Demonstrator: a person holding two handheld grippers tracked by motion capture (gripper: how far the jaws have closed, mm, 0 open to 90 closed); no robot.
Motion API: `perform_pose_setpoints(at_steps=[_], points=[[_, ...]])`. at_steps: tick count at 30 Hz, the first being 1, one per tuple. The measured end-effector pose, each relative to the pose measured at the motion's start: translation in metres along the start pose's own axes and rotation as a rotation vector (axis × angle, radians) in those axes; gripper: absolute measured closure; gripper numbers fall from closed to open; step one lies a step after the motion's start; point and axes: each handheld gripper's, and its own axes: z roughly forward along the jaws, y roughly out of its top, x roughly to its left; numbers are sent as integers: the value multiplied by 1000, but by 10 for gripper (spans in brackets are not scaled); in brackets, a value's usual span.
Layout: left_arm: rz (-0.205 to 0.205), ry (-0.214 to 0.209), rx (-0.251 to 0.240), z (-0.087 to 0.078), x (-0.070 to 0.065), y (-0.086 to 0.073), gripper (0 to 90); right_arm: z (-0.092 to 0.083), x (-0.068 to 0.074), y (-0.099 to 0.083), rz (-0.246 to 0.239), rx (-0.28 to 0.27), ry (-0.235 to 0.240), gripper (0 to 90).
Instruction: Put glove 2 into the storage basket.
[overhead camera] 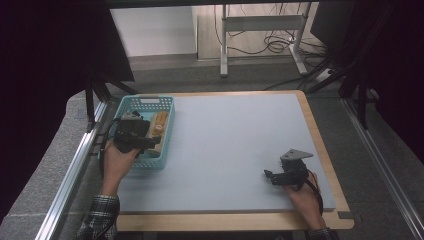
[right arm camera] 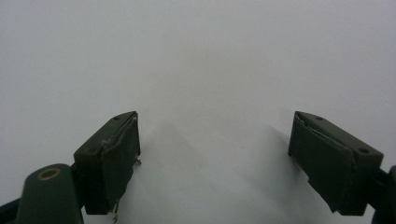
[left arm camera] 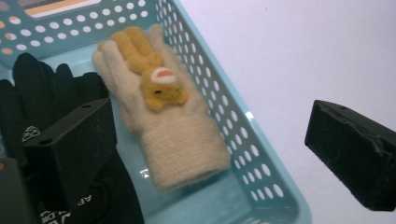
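Basket: a light-blue perforated basket was seen at the table's left edge, its near corner well back from the front edge.
Table: a pale grey top with a wooden border; a wide bare stretch lay between the basket and the right gripper.
Left gripper: it was held over the basket's near part, jaws spread wide. In the left gripper view one jaw stood inside the basket over the black glove, the other outside the basket's side wall above the bare table, so that wall lay between them. Nothing was pinched.
Cream glove: it lay flat inside the basket along the side wall, fingers toward the far end, cuff toward the gripper, a small yellow plush animal sewn on its back. In the high view it was seen as a tan strip.
Black glove: beside the cream glove and touching it, partly under the inner jaw – seen clearly in the left gripper view.
Right gripper: it was held low over the table's near right part, well apart from the basket and close to the right border. Its own view showed the jaws spread over plain grey surface – nothing between them.
Writing: white lettering was printed on the black glove's cuff, too cut off to be read; a small white emblem was seen higher up.
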Motion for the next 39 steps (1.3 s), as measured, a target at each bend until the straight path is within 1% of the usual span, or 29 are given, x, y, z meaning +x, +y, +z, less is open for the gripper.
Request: perform_pose_setpoints(at_steps=[8, 14, 15, 24, 25, 27, 28, 29, 30, 31, 32, 33, 34, 35, 39], points=[[5, -23, -12, -1, -10, 1, 28, 0, 0, 0, 0, 0, 2, 163], [21, -42, -15, -2, -19, 2, 29, 0, 0, 0, 0, 0, 0, 163], [21, -42, -15, -2, -19, 2, 29, 0, 0, 0, -1, 0, 0, 163], [44, -77, -15, 2, -37, 4, 29, 0, 0, 0, 0, 0, 0, 163], [44, -77, -15, 2, -37, 4, 29, 0, 0, 0, 0, 0, 0, 163], [45, -92, -18, 3, -43, 5, 28, 0, 0, 0, 0, 0, 0, 163], [45, -92, -18, 3, -43, 5, 28, 0, 0, 0, 0, 0, 0, 163], [46, -100, -22, 4, -46, 5, 27, 0, 0, 0, 0, 0, 0, 163], [46, -100, -22, 4, -46, 5, 26, 0, 0, 0, 0, 0, 0, 163], [51, -109, -25, 5, -50, 6, 25, 0, 0, 0, 0, 0, 0, 163], [51, -109, -25, 5, -50, 6, 24, 0, 0, 0, 0, 0, 0, 163], [57, -116, -27, 6, -54, 6, 21, 0, 0, 0, 0, 0, 0, 163], [57, -116, -27, 6, -54, 6, 19, 0, 0, 0, 0, 0, 0, 163], [68, -122, -29, 7, -58, 6, 19, 0, 0, 0, 0, 0, 0, 163], [79, -134, -30, 9, -64, 6, 16, 0, 0, 0, 3, 1, 1, 163]])
